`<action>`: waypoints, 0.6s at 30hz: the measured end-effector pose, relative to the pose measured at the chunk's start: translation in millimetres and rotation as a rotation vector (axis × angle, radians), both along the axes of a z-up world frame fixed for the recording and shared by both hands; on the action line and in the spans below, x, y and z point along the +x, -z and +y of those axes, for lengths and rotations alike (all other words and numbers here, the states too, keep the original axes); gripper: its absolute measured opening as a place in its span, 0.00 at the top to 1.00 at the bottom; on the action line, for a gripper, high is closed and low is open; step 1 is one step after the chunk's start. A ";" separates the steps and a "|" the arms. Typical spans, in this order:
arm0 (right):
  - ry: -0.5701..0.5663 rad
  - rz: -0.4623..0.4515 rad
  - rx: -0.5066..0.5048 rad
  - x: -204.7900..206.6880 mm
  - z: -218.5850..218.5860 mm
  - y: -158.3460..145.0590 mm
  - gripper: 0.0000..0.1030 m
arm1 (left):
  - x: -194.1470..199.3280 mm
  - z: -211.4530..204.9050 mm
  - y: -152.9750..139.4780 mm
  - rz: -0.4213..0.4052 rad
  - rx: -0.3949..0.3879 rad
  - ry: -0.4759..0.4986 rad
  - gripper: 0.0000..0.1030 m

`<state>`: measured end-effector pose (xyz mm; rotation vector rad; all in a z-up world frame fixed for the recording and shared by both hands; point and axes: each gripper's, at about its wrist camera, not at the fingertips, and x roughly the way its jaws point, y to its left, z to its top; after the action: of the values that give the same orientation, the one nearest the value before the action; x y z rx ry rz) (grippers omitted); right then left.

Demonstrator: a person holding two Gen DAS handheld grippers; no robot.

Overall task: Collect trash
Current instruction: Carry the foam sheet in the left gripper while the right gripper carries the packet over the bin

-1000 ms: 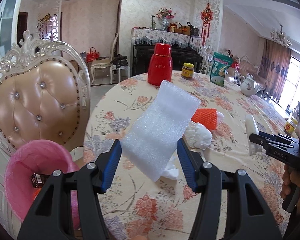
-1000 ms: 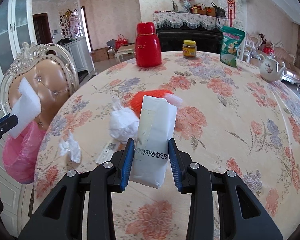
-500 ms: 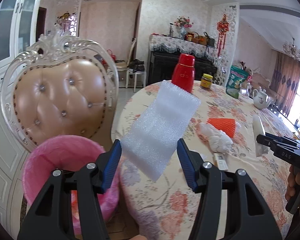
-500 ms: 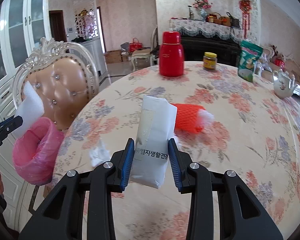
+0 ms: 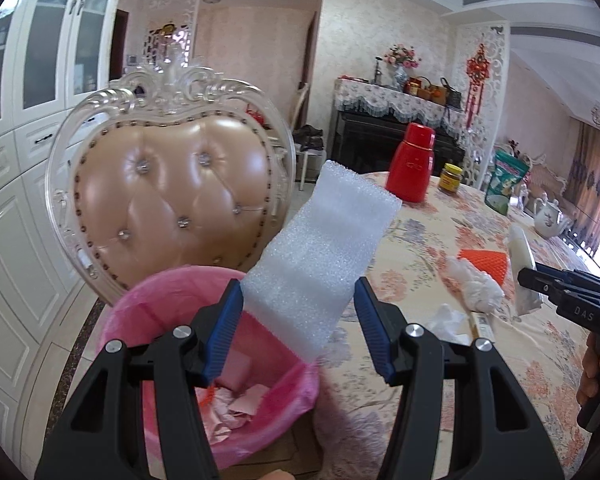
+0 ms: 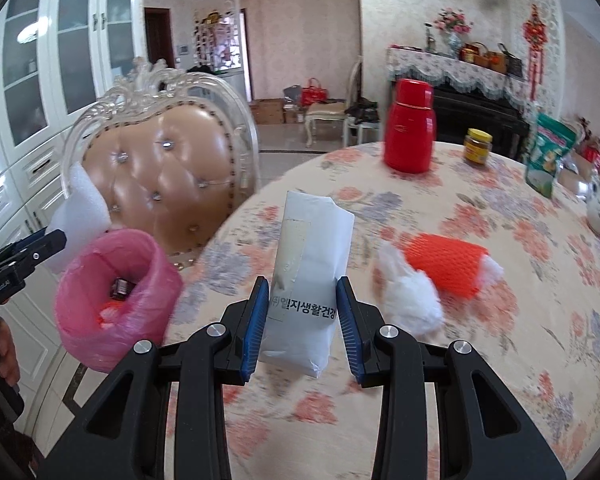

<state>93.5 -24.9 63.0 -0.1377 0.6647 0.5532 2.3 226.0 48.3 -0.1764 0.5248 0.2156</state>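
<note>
While the left gripper clamps the foam sheet, long axis pointing forward, the pink bin sits directly below-left; the right gripper, pinching the white packet, lies farther away.

Both wrist views face the bin and table, right view perhaps farther.

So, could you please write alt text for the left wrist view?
The left gripper holds a white foam sheet above a pink-lined trash bin, beside a floral table and a padded chair.
</note>
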 end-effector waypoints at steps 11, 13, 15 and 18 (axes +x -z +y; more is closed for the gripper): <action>-0.134 -0.004 -0.012 -16.6 76.4 -5.1 0.66 | -27.1 47.0 2.5 -0.006 -0.014 -0.087 0.46; -0.157 0.000 -0.015 -17.9 89.0 -4.4 0.66 | -31.3 55.0 3.2 -0.006 -0.016 -0.100 0.46; -0.178 0.005 -0.018 -19.8 101.2 -3.2 0.66 | -34.3 59.2 3.3 -0.007 -0.017 -0.108 0.46; -0.212 0.009 -0.023 -22.2 119.3 -2.0 0.66 | -39.7 67.4 3.8 -0.008 -0.021 -0.124 0.46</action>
<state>71.2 94.4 65.0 -0.2294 0.6699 0.7506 -37.4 293.4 44.5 -0.2300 0.5087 0.3299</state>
